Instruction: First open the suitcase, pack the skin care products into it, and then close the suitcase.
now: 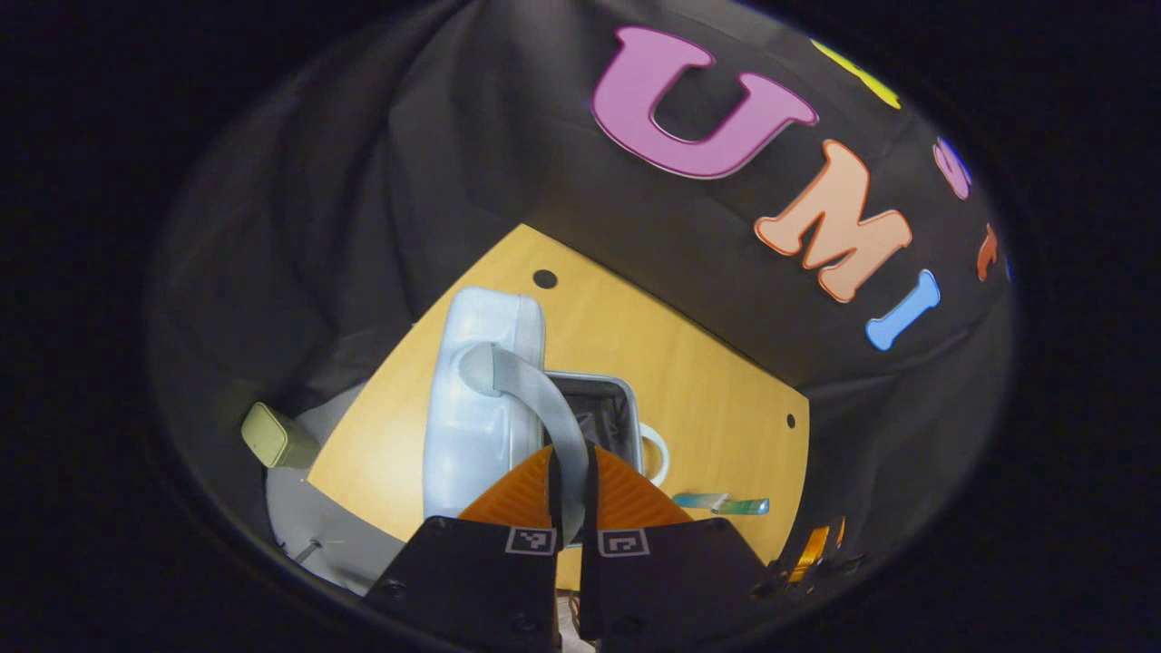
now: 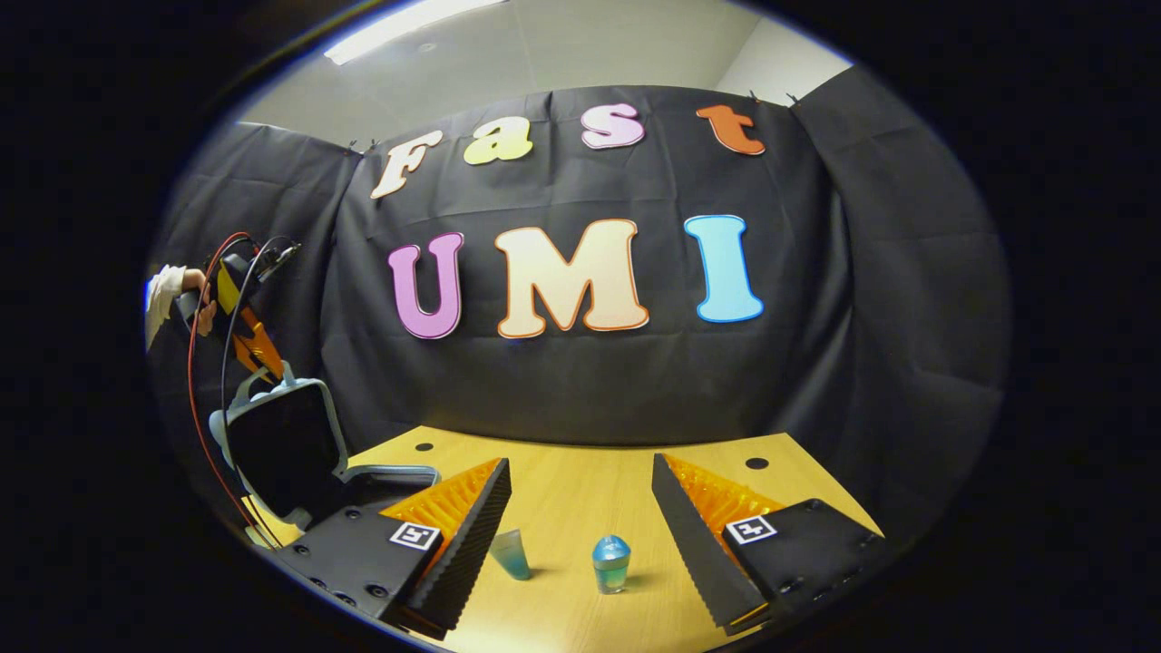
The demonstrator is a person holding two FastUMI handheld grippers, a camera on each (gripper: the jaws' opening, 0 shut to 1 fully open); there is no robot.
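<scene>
The pale blue suitcase point(image 1: 472, 399) stands open on the wooden table, its lid raised and its dark lining point(image 1: 603, 417) showing. My left gripper point(image 1: 570, 458) is shut on the lid's grey handle point(image 1: 531, 385). In the right gripper view the raised lid point(image 2: 281, 449) stands at the far left, with the left gripper point(image 2: 258, 349) at its top edge. My right gripper point(image 2: 580, 521) hangs open low over the table. Just beyond its fingers stand a teal tube point(image 2: 511, 553) and a small blue-capped bottle point(image 2: 611, 564). The left gripper view shows a teal tube point(image 1: 721, 503) to the right of the case.
The wooden table point(image 2: 580, 481) has small round holes near its back corners and ends at the black cloth wall. A hand in a white sleeve point(image 2: 168, 295) holds the left gripper, with red and black cables hanging down. A pale green boxy object point(image 1: 277, 435) sits off the table's left edge.
</scene>
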